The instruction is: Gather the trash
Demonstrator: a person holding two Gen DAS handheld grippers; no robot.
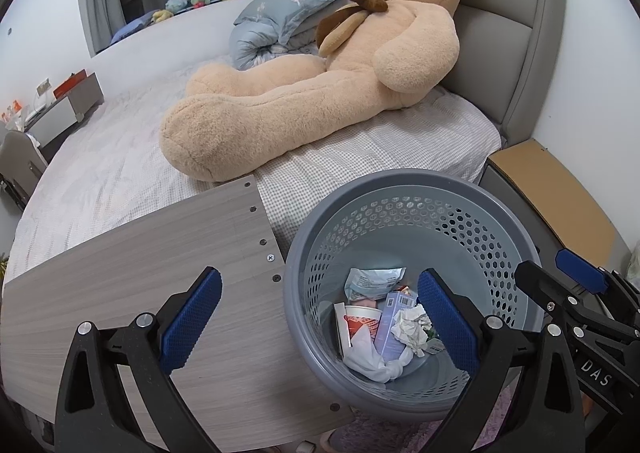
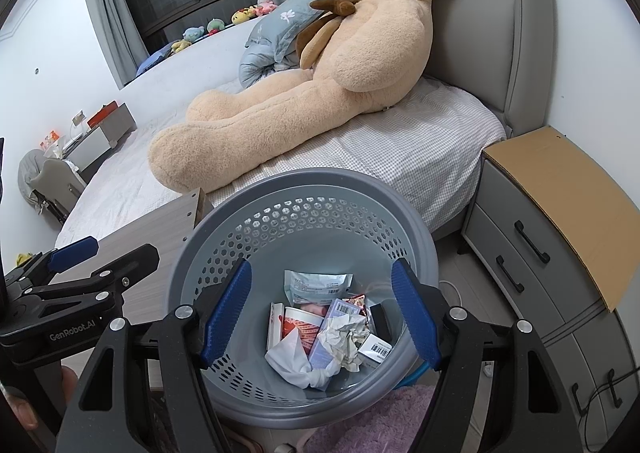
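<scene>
- Left gripper (image 1: 320, 317): jaws spread wide, nothing between the blue pads; one pad over the wooden board, the other over the basket's mouth. Seen from the right wrist view at 9 o'clock.
- Right gripper (image 2: 322, 311): jaws spread wide, nothing gripped; both blue pads hang over the basket opening, with the trash visible between them. Seen from the left wrist view at 3 o'clock.
- Grey perforated basket (image 2: 304, 189): round, upright, on the floor at the bedside, at 6 o'clock in both views.
- Trash inside the basket, all lying on its bottom: crumpled paper ball (image 2: 346, 337); white tissue (image 2: 298, 363); red-and-white cup (image 2: 302, 323); pale blue-grey foil pouch (image 2: 318, 285) at the 12 o'clock side; lilac carton with barcode (image 1: 394, 327).
- Wooden board (image 1: 160, 285): pale grain, drilled holes along one edge, touching the basket's rim at its 9 o'clock side.
- Large teddy bear (image 1: 352, 65): seated on the bed, at 12 o'clock.
- Nightstand (image 2: 532, 221): grey drawers, cardboard on top, at 3 o'clock.
- Pink fluffy rug (image 2: 380, 421): beneath the basket.
</scene>
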